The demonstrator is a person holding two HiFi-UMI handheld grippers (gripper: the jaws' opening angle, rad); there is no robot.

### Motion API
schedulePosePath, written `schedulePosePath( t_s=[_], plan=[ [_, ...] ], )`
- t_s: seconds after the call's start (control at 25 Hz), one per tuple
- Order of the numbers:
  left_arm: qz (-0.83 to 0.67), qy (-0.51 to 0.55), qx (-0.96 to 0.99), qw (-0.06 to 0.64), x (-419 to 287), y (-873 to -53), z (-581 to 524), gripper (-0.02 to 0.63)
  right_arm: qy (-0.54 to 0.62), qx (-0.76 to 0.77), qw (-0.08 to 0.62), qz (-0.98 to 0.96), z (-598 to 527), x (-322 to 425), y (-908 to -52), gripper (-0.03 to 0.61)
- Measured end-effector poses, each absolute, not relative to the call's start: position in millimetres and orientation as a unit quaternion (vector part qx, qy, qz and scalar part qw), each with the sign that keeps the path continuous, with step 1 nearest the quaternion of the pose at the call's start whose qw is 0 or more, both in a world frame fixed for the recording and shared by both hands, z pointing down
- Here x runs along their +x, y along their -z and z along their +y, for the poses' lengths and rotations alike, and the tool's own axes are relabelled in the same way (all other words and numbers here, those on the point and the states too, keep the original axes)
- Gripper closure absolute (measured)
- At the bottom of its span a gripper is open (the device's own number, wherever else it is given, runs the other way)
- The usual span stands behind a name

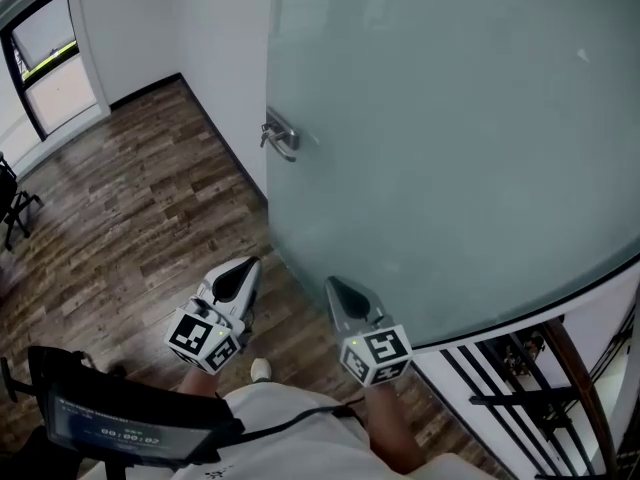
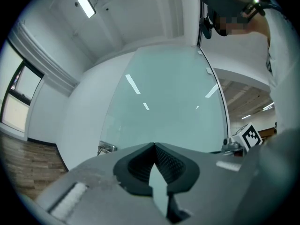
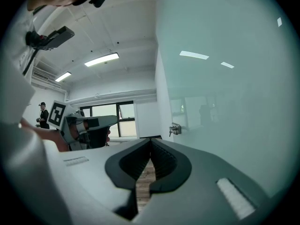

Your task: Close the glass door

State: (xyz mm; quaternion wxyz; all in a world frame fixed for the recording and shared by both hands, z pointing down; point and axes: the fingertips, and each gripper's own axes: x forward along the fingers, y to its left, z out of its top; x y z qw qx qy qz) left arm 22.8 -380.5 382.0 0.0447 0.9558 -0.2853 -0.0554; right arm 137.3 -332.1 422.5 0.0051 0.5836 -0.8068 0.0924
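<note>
left gripper (image 2: 153, 146): jaws closed, tips meeting, nothing held. It's clear of the frosted pale-green glass door (image 1: 450, 148) and touching nothing. It sits off the door's handle-side edge, over the brown wood-plank floor (image 1: 130, 208).

right gripper (image 3: 150, 142): jaws also closed tip to tip, empty. It sits just beside the door's face, low down near the bottom edge, with glass running along its right side. Can't tell if it's actually in contact with the glass.

Pose: both are held out in front of the person's torso, side by side and pointing roughly level toward the door. Marker cubes face up and the tips converge a little.

Door: leaf upright, silver metal lever handle (image 1: 280, 136) on its left edge, close to the white wall (image 1: 220, 58). The handle is well apart from both grippers. Can't tell whether the door is latched.
</note>
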Motion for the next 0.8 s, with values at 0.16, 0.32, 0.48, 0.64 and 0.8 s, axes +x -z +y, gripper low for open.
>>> schedulePosePath(
  t_s=[0.16,0.32,0.48,0.64,0.8],
  plan=[
    [-0.274,0.051,0.96,0.038,13.0,-378.7,-408.9,0.614,-0.09,0.587,0.009,-0.805,-365.3,123.3,-421.7,0.569],
    [-0.263,0.049,0.963,0.037,3.4,-380.9,-426.9,0.614,-0.083,0.588,0.021,-0.804,-396.2,113.5,-427.2,0.569],
    [-0.254,0.045,0.965,0.042,-4.3,-383.9,-440.9,0.614,-0.08,0.591,0.028,-0.803,-419.2,106.0,-425.7,0.569],
    [-0.253,0.043,0.966,0.046,-12.9,-385.5,-453.3,0.614,-0.072,0.596,0.028,-0.799,-433.8,99.4,-415.7,0.569],
    [-0.271,0.043,0.96,0.063,-18.0,-393.1,-471.4,0.614,-0.073,0.591,0.031,-0.802,-455.8,98.6,-414.4,0.569]
  ],
)
